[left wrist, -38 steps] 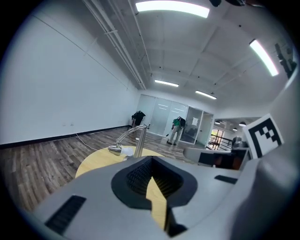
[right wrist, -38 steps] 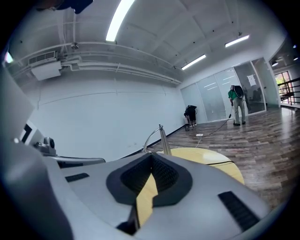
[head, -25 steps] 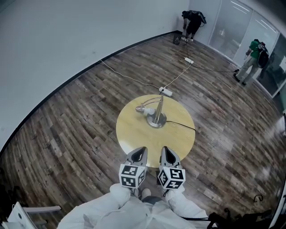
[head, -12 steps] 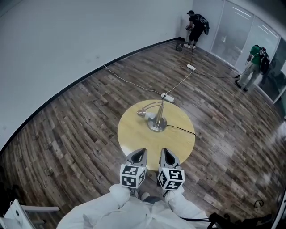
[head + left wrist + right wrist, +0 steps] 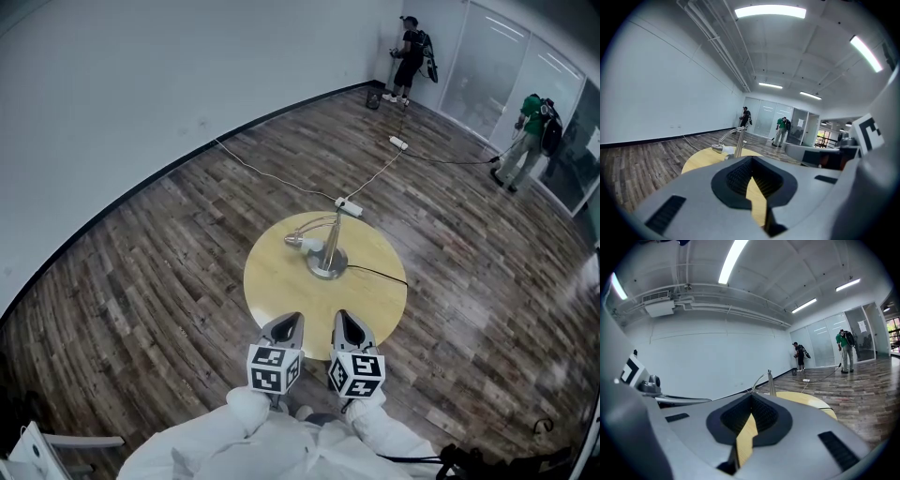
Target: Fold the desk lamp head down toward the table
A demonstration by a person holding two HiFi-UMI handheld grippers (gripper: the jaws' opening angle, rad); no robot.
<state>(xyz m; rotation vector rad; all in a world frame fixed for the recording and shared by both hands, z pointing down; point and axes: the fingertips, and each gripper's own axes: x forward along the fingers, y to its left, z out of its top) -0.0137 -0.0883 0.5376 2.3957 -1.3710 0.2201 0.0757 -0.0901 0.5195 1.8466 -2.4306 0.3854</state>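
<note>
A silver desk lamp (image 5: 324, 249) stands on the round yellow table (image 5: 281, 291), its arm bent over and its head (image 5: 294, 241) hanging low to the left of the round base. My left gripper (image 5: 287, 323) and right gripper (image 5: 344, 322) hover side by side over the table's near edge, well short of the lamp. Both are shut with nothing between the jaws. In the left gripper view the lamp (image 5: 735, 142) shows beyond the closed left gripper (image 5: 751, 162). Just above the closed right gripper (image 5: 751, 398), the right gripper view shows only the lamp's stem (image 5: 770, 381).
The lamp's black cable (image 5: 379, 273) runs off the table's right side. A white power strip (image 5: 351, 204) and cords lie on the wood floor behind the table. Two people (image 5: 410, 56) (image 5: 527, 127) stand far off by the glass wall.
Both grippers and the lamp have kept their places. The head view has shifted slightly, and the person at the far wall has straightened up.
</note>
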